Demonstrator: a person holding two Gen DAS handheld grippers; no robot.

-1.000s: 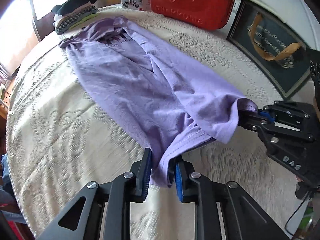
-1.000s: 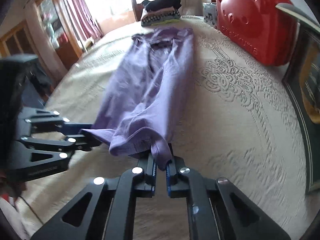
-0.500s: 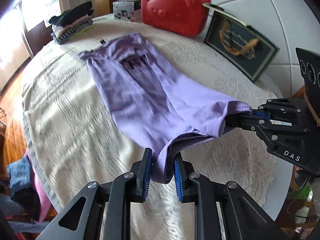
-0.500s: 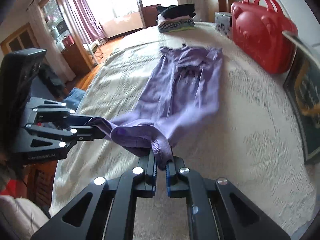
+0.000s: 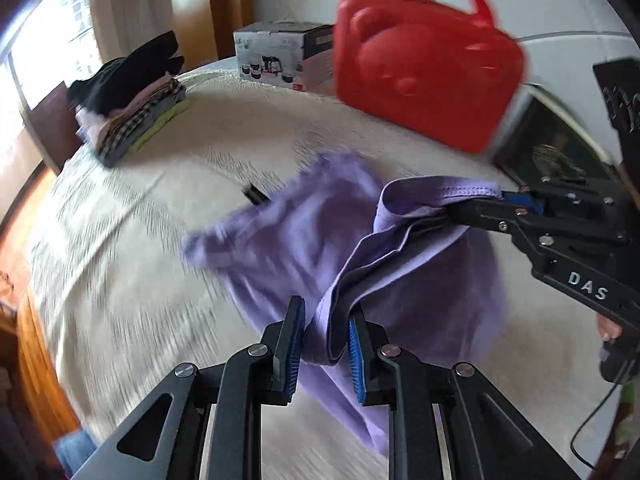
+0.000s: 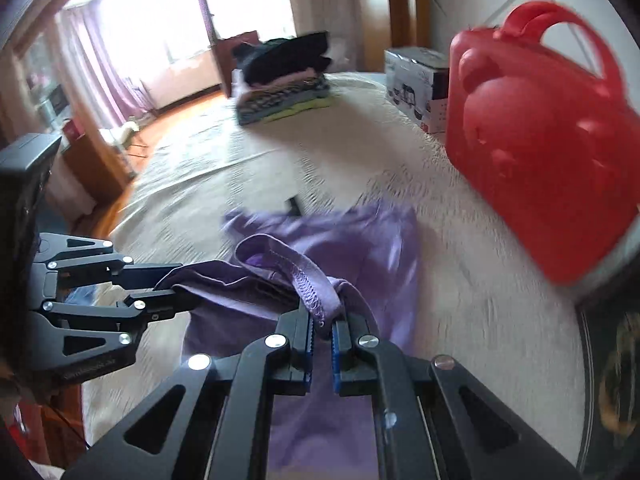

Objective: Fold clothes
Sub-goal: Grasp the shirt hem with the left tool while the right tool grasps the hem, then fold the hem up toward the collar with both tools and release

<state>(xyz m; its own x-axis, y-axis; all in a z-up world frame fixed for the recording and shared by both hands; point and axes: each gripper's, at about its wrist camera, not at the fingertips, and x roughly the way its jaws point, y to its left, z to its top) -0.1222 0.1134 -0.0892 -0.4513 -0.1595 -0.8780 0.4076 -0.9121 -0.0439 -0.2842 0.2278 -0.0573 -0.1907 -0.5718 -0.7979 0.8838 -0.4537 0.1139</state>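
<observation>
Basically, we had both grippers clamped on the hem end of the purple garment (image 5: 304, 240), lifted off the tabletop (image 5: 120, 240) and carried over toward the collar end, which lay on the cream cloth near the red bear-shaped case (image 5: 428, 80).

Left gripper (image 5: 326, 344): its jaws stood a little apart with a bunched fold of fabric between the blue pads (image 5: 294, 344). It looked like it was gripping, but only on a thick, loose wad.
Right gripper (image 6: 322, 336): jaws nearly closed on the stitched hem, which looped up above them.

Risks we saw from there:
- Left-side slip. The fold sat near the tips of the jaws, so in our judgement a tug from the other side could have pulled it free and dropped that corner.
- Uneven fold. The hem between the two grippers sagged and twisted, so laying it down like that would probably have left a crooked, creased edge.
- Bunching underneath. The lower layer was already wrinkled where it lay, and dragging the top layer over it would likely have rucked it further.
- Collision. The case was just beside the garment on the right, so a wide swing of the right gripper could have clipped it.
- The stack of folded clothes (image 6: 284, 88) was well apart, no concern there.
</observation>
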